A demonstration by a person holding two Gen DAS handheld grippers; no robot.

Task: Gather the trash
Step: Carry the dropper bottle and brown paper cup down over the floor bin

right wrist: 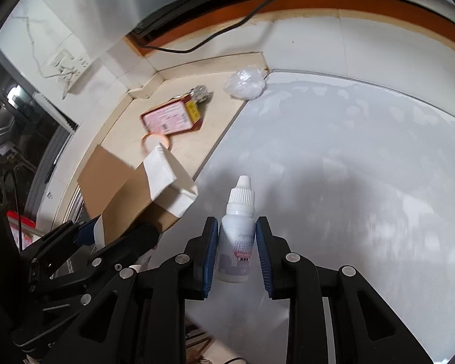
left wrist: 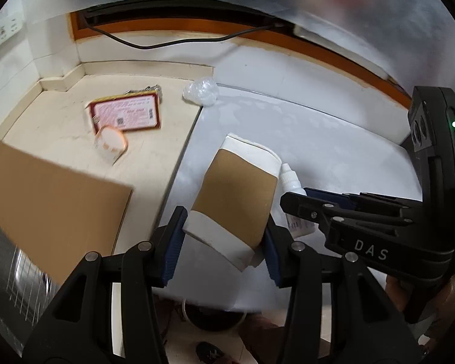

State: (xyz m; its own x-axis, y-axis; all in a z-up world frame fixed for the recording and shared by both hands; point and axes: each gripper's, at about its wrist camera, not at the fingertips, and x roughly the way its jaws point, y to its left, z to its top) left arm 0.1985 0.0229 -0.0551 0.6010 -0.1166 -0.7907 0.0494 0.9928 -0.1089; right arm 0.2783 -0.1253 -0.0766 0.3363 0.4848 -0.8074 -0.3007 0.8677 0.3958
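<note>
I have my left gripper (left wrist: 224,236) clamped on the flattened paper cup (left wrist: 236,200) and my right gripper (right wrist: 236,251) pinching the dropper bottle (right wrist: 236,236), both lifted off the white table (right wrist: 348,182), probably bound for a bin; the plastic wad (right wrist: 245,84) lies far.

Both wrist views look steeply down, sharing the table (left wrist: 333,151).

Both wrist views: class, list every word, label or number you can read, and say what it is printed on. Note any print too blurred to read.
"DAS": on the right gripper, seen from the left wrist view.
Dropper bottle label: coloured print, too blurred to read.
Red-edged pink box: small print and a code square, too small to read.
Paper cup in the left gripper: no print visible.
</note>
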